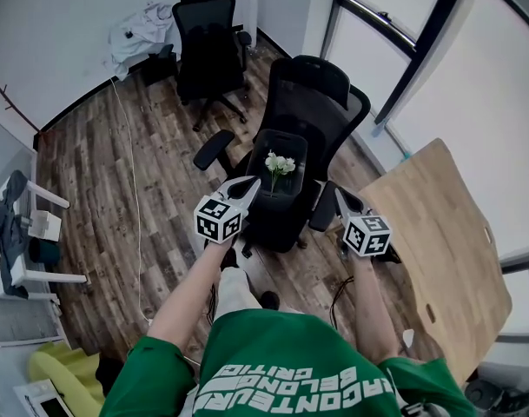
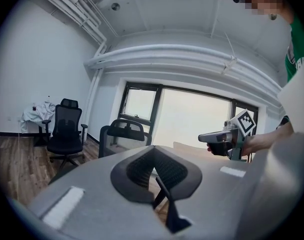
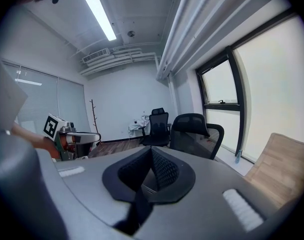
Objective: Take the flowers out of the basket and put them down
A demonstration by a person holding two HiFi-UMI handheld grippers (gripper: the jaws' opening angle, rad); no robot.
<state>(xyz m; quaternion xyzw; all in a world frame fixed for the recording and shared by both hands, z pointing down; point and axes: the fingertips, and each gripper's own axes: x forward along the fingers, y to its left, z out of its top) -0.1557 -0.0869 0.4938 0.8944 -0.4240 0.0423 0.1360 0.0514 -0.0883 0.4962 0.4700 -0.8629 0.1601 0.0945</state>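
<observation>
Flowers (image 1: pixel 279 163) stood in the basket (image 1: pixel 286 195) on the office chair (image 1: pixel 321 102) seat, nothing apparently done yet: left claw (image 1: pixel 245 183) and right claw (image 1: pixel 340 195) flanked it, both pressed together and empty, with lifting out and putting down left.
</observation>
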